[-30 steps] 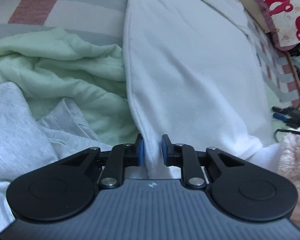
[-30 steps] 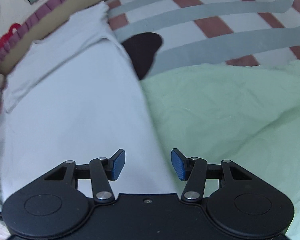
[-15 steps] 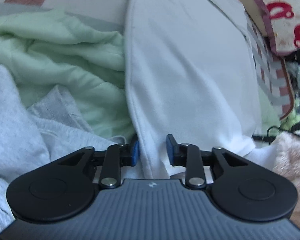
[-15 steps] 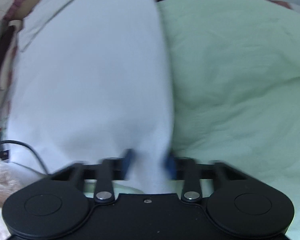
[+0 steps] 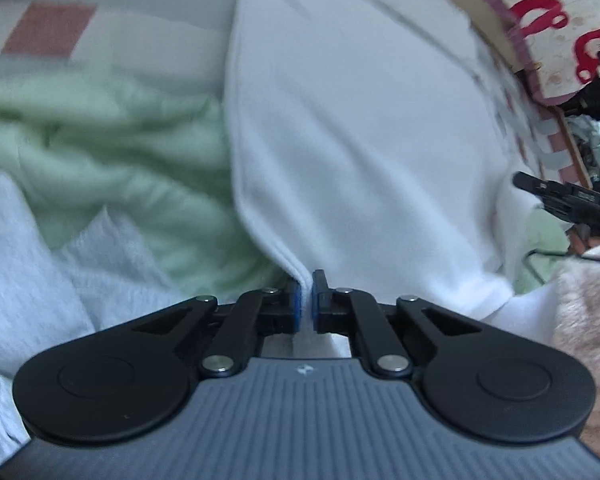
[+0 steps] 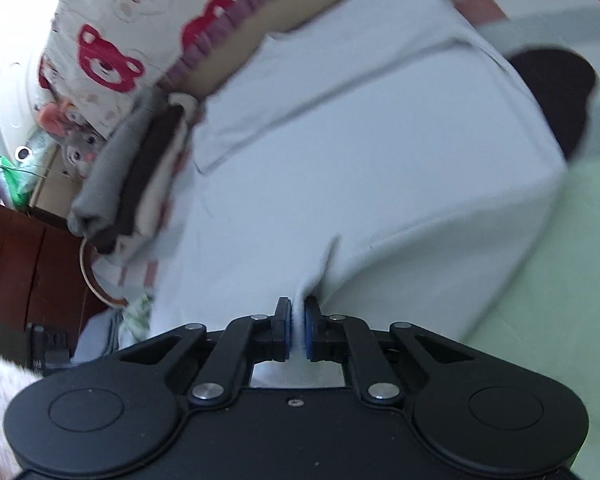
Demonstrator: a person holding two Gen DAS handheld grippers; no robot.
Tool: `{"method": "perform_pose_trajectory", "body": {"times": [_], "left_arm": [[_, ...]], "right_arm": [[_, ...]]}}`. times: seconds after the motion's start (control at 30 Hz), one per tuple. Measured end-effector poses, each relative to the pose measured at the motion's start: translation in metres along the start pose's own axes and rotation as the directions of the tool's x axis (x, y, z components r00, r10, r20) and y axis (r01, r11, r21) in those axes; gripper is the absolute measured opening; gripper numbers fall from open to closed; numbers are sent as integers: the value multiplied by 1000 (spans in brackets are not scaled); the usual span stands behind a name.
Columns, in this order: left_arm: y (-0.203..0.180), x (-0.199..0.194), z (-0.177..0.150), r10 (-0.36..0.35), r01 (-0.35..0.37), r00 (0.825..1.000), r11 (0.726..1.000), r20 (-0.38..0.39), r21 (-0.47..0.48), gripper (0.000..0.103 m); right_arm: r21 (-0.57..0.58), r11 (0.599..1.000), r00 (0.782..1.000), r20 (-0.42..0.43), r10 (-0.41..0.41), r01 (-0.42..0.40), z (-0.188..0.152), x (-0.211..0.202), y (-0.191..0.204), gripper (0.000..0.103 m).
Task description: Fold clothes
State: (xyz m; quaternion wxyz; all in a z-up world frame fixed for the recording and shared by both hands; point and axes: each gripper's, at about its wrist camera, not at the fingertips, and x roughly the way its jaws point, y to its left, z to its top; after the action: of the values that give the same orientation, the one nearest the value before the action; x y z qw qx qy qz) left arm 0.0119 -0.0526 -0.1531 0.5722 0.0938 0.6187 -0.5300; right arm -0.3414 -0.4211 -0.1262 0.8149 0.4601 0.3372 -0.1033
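A white garment [image 5: 359, 128] lies spread over the bed, filling the middle of both wrist views [image 6: 359, 168]. My left gripper [image 5: 307, 300] is shut on its hemmed edge at the near left side, the cloth pinched between the blue pads. In the right wrist view my right gripper [image 6: 296, 324] has its jaws closing on a puckered fold of the same garment's near edge, with the pads pressing the cloth. The other gripper's black body [image 5: 567, 200] shows at the right edge of the left wrist view.
A crumpled light-green blanket [image 5: 112, 168] lies left of the garment, with grey clothes [image 5: 28, 264] nearer. A folded stack of clothes [image 6: 140, 176] sits by the bear-print pillow [image 6: 112, 40]. A dark item [image 6: 555, 92] lies on the striped sheet [image 5: 60, 28]. Fluffy pink sleeve [image 5: 587, 304] at right.
Both grippers went from open around the garment's edge to shut on it. The right gripper swung leftward, bringing the pillow and folded stack into its view.
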Motion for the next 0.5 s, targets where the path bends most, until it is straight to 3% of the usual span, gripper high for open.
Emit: {"method": "perform_pose_trajectory", "body": {"times": [0.13,0.33,0.5], "left_arm": [[-8,-16,26,-63,57,991,997,122,50,5],[-6,-8,65,-68,60,987,996,147,58,5],[-13,9,76,-83,69,982,994,172,84,5]], "right_arm": [[-26,1000,999,45,-7,9,21,1,8,10],[-49,997,995,82,-52,56,62,2,14,9],[-97,979,982,71,-175,181,80,8,14,9]]}}
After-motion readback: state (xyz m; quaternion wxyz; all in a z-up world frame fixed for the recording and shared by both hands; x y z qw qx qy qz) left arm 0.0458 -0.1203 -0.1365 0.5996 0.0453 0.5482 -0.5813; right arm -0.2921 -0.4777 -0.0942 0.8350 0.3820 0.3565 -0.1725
